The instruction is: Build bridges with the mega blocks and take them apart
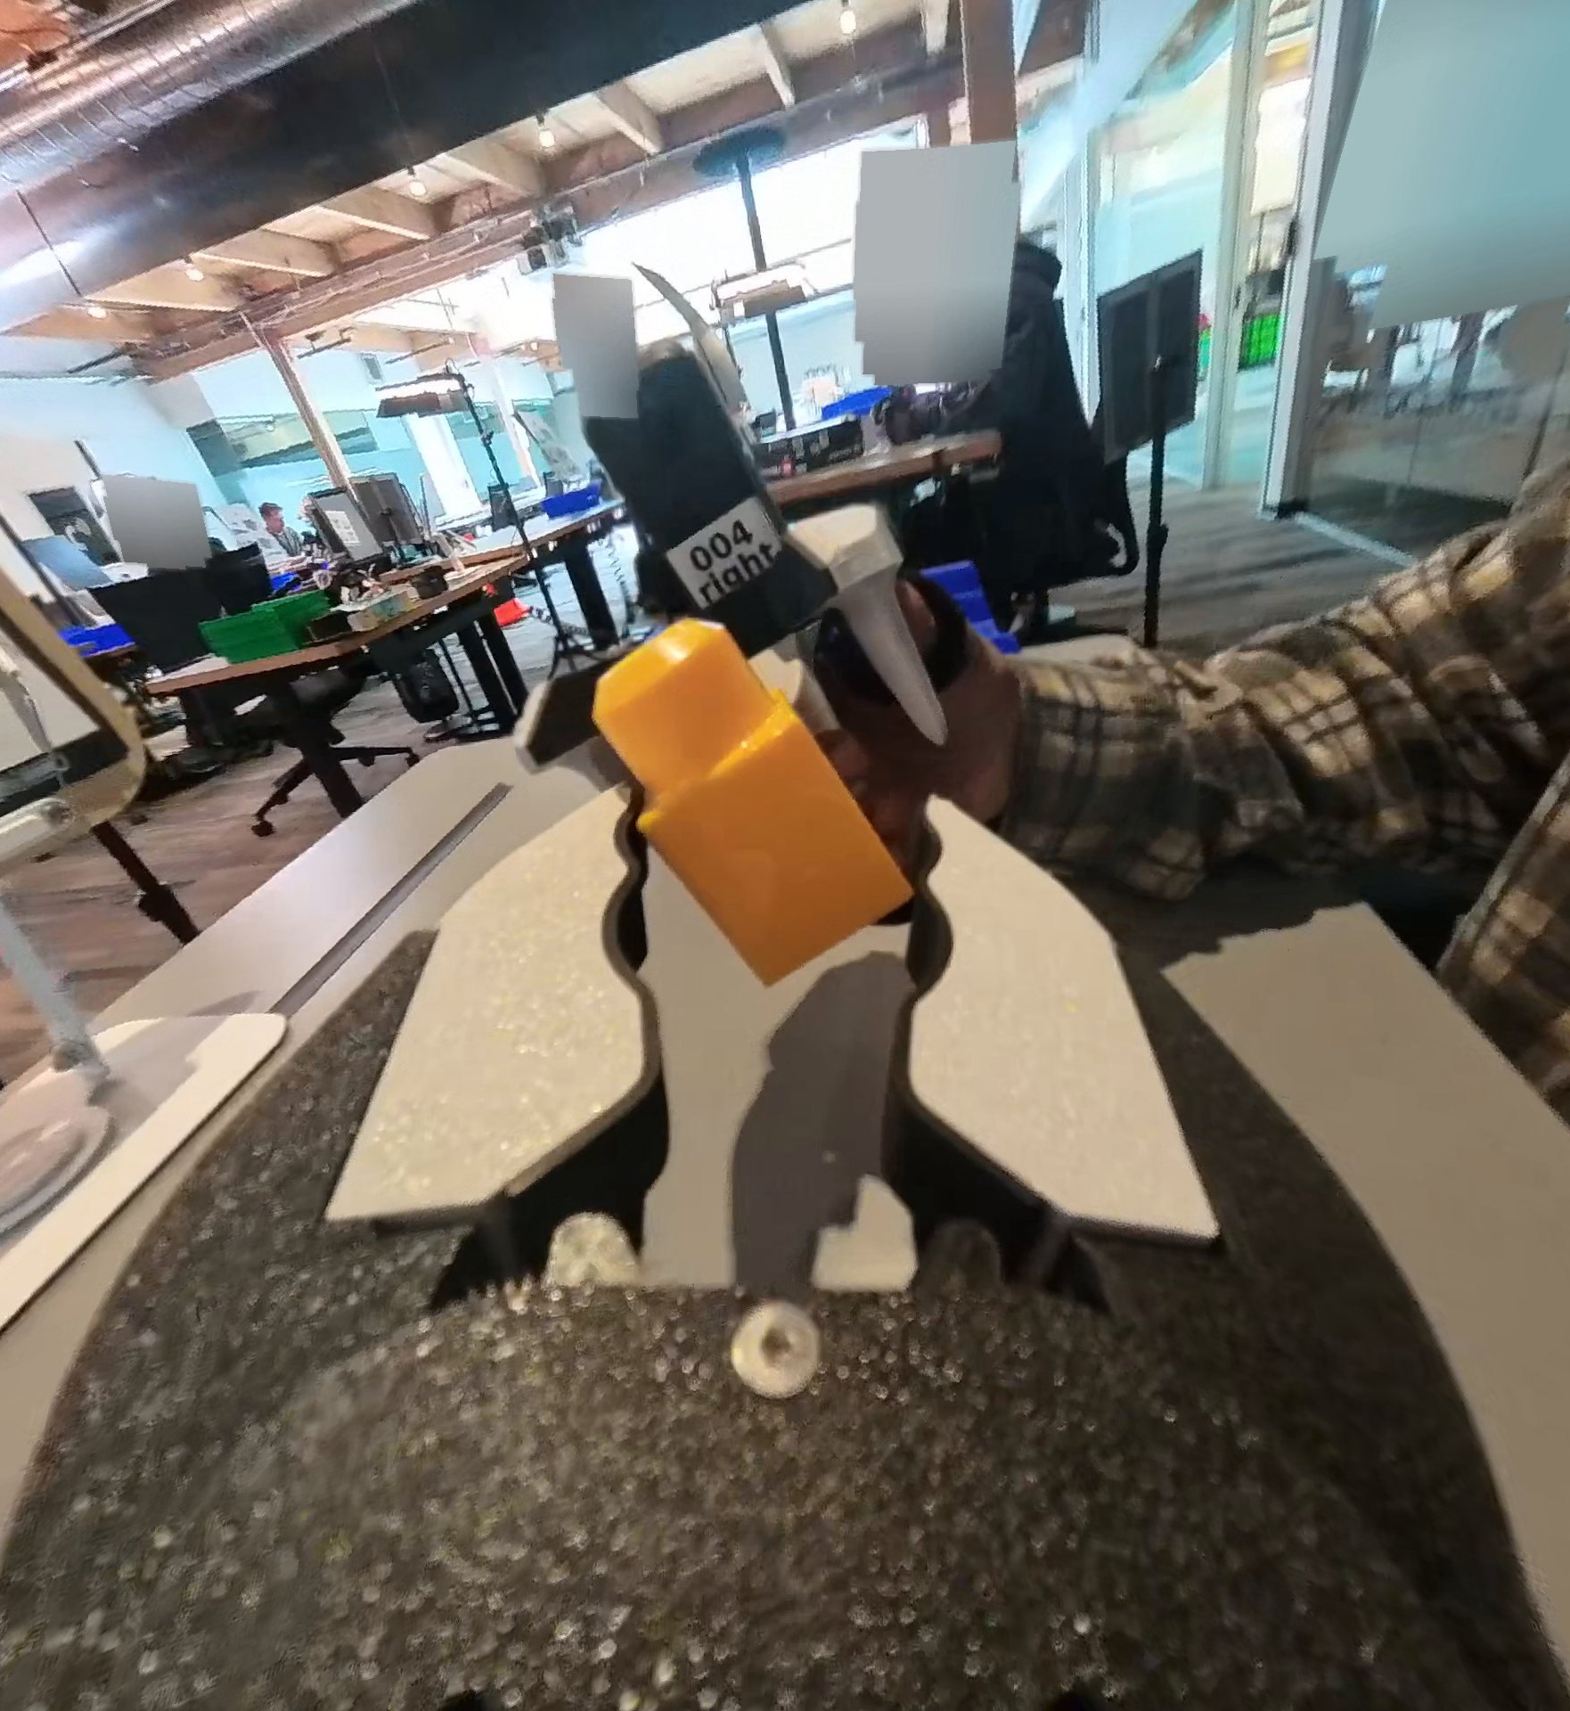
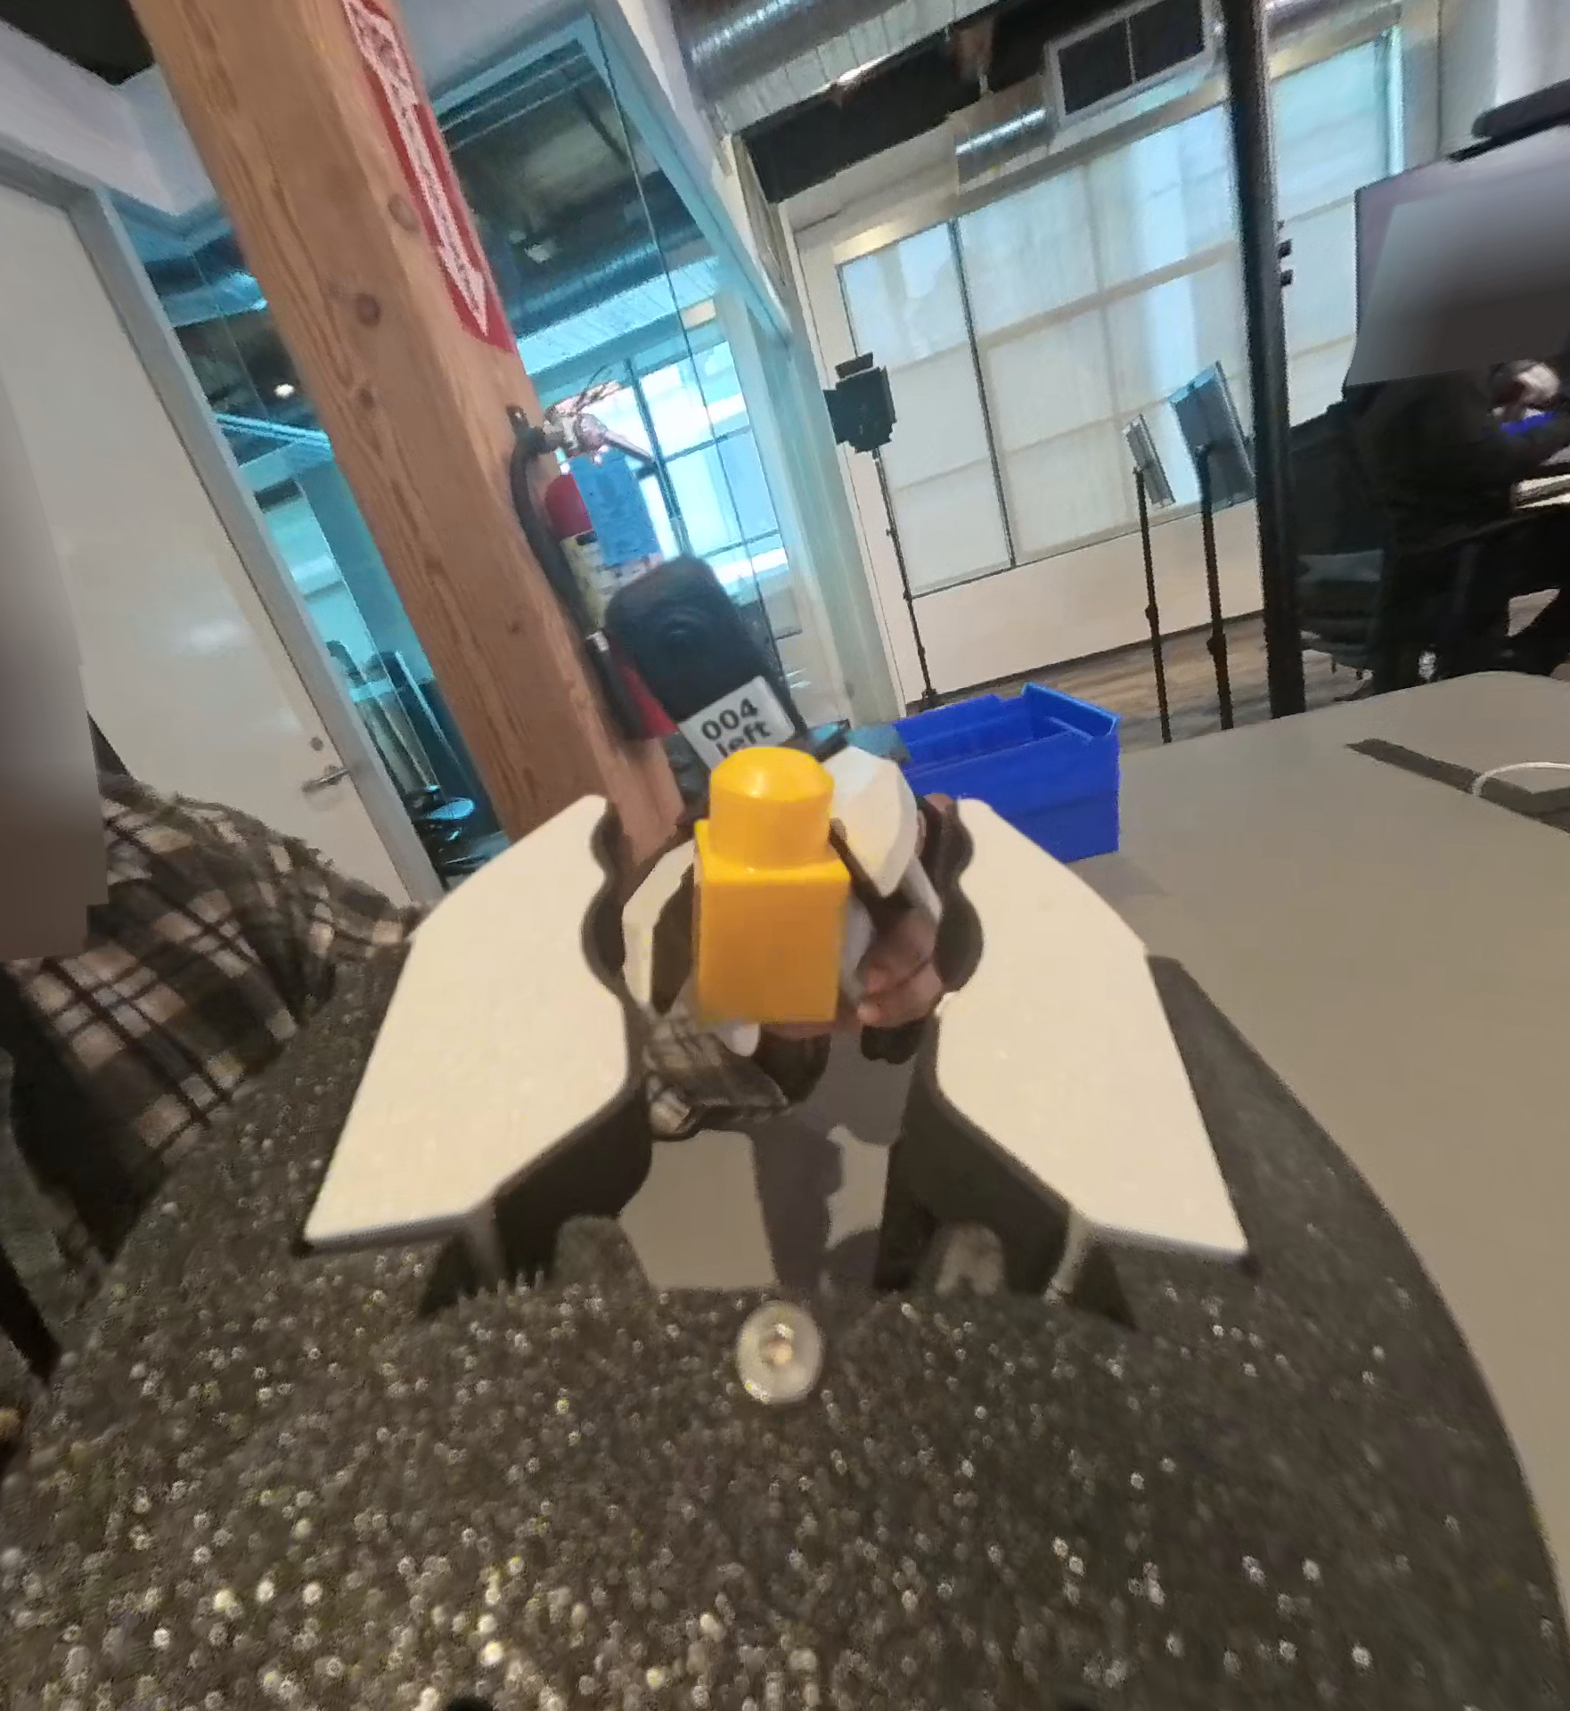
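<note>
The single-stud yellow plastic mega block (image 1: 763, 833) is in the air above the grey desk (image 1: 1318, 1018), between the two tools, which face each other. In the left wrist view it tilts with its stud up and to the left. In the right wrist view it stands nearly upright with its stud on top.

The left tool (image 1: 777, 833) appears to hold the block at the tips of its two white fingers. The block's sides lie against their wavy inner edges, and in the right wrist view those fingers flank it from behind. The right tool (image 2: 781, 833) is spread wide. Its white fingers lie left and right of the block, with a clear gap on each side, and touch nothing.

In the left wrist view the right tool's black body is just beyond the block, gripped by a person's hand (image 1: 966, 731) in a brown-and-cream plaid sleeve (image 1: 1226, 741) that reaches in from the right.

At the near left of that view is the flat white base of a stand (image 1: 161, 1065). In the right wrist view a blue plastic bin (image 2: 1022, 768) is on the far side of the desk, right of the block. Behind the tools on the left is a wooden post (image 2: 374, 370) with a red fire extinguisher (image 2: 568, 518) mounted on it. Other desks and seated people fill the far room.
</note>
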Available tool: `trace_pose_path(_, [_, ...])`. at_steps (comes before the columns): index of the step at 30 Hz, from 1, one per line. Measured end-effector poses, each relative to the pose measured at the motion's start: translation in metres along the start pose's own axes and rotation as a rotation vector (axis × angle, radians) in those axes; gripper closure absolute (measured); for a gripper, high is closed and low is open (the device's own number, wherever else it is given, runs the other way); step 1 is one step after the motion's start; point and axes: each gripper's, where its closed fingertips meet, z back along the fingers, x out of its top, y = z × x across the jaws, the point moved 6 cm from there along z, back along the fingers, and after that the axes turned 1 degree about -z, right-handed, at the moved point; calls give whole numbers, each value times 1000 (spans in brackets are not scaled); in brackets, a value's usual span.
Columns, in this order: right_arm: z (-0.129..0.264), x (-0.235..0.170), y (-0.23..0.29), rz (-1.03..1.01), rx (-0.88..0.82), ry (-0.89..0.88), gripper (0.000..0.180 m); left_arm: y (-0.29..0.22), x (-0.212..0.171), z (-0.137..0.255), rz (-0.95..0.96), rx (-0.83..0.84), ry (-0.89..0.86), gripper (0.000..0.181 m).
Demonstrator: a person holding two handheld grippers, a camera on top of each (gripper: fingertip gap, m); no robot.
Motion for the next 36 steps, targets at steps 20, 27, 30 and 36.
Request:
trace_pose_path(20, [-14,-11,8,79,87,97,149,-9,-3,-12,-29,-12,62,127])
trace_pose_path(27, [-12,-3,7,89,0,201,150,-2,-8,-7,5,4,85,129])
trace_pose_path(30, [0,16,1,160,-126,411,150,23,-19,14,74,74,135,124])
trace_pose_path(36, [19,-5,-34,245,-295,1149,150,75,-44,84,327,228,152,105])
